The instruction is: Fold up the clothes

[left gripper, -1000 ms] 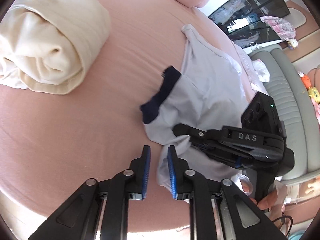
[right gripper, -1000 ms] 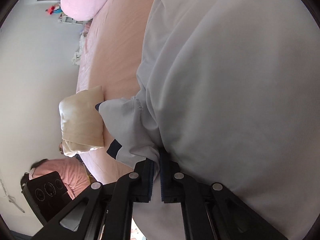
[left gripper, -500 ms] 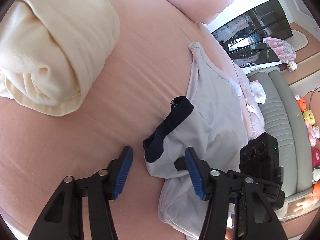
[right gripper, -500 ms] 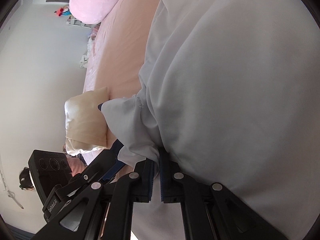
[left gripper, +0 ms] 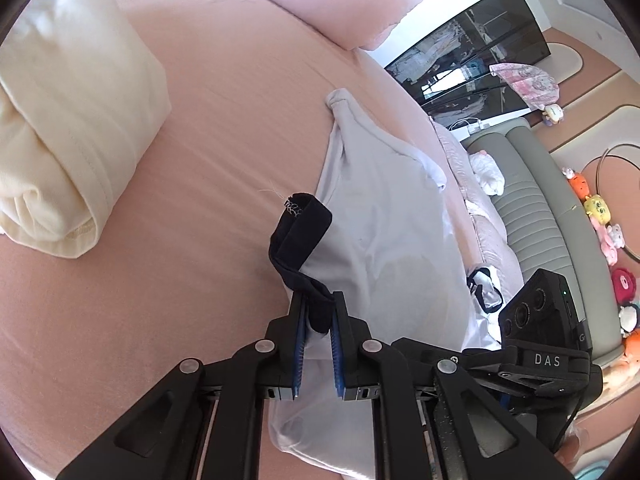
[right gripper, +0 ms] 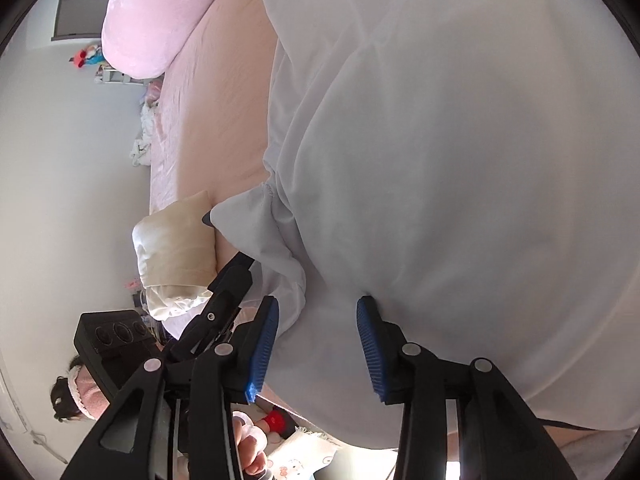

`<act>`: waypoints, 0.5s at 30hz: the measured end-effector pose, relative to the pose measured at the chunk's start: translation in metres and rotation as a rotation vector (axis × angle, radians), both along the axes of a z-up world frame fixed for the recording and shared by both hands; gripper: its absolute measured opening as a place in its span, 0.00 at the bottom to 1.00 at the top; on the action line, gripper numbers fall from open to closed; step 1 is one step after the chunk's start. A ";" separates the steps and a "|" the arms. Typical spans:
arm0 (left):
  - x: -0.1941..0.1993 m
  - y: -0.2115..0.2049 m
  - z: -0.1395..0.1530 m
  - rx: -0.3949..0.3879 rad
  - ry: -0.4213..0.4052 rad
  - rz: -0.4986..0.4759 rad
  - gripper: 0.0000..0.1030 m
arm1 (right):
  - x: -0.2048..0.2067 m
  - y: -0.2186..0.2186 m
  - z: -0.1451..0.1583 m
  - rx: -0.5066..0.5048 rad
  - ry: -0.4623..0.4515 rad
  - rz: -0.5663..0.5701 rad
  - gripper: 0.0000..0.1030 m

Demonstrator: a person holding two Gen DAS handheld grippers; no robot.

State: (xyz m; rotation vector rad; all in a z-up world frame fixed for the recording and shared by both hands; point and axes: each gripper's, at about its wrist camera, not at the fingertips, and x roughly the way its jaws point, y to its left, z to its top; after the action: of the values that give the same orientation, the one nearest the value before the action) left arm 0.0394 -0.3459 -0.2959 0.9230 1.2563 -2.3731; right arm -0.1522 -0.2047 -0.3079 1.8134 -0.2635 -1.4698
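Closing on the navy cuff, your left gripper could lose the white T-shirt's sleeve while the right gripper spreads open.

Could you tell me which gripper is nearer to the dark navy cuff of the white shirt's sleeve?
Left. The left gripper is closing with the navy cuff bunched between its pads. The right gripper is opening over the shirt's white body, off to the cuff's side.
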 end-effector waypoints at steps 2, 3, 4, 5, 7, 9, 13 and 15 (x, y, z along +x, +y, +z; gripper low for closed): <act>-0.005 0.003 0.008 -0.019 0.017 -0.019 0.09 | -0.005 -0.003 0.010 0.019 0.040 -0.015 0.39; -0.009 0.006 0.010 -0.022 0.022 -0.036 0.09 | -0.008 -0.003 0.014 0.014 0.050 -0.022 0.39; -0.012 0.009 0.011 -0.024 0.025 -0.051 0.09 | -0.011 -0.004 0.017 0.008 0.056 -0.026 0.39; -0.014 0.011 0.012 -0.024 0.025 -0.063 0.09 | -0.013 -0.004 0.019 -0.001 0.053 -0.023 0.39; -0.019 0.018 0.014 -0.024 0.032 -0.090 0.09 | -0.017 -0.006 0.023 -0.020 0.039 -0.014 0.39; -0.020 0.026 0.016 -0.031 0.035 -0.118 0.09 | -0.018 -0.008 0.027 -0.016 0.055 -0.005 0.39; -0.025 0.041 0.020 -0.053 0.031 -0.173 0.07 | -0.018 -0.011 0.041 -0.001 0.120 0.028 0.39; -0.028 0.046 0.020 -0.046 0.034 -0.191 0.07 | -0.015 -0.009 0.049 -0.001 0.154 0.053 0.39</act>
State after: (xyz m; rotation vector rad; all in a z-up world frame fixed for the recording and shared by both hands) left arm 0.0114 -0.3003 -0.2759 1.0347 1.1679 -2.5619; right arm -0.1673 -0.2135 -0.2592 1.6836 -0.1385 -1.5614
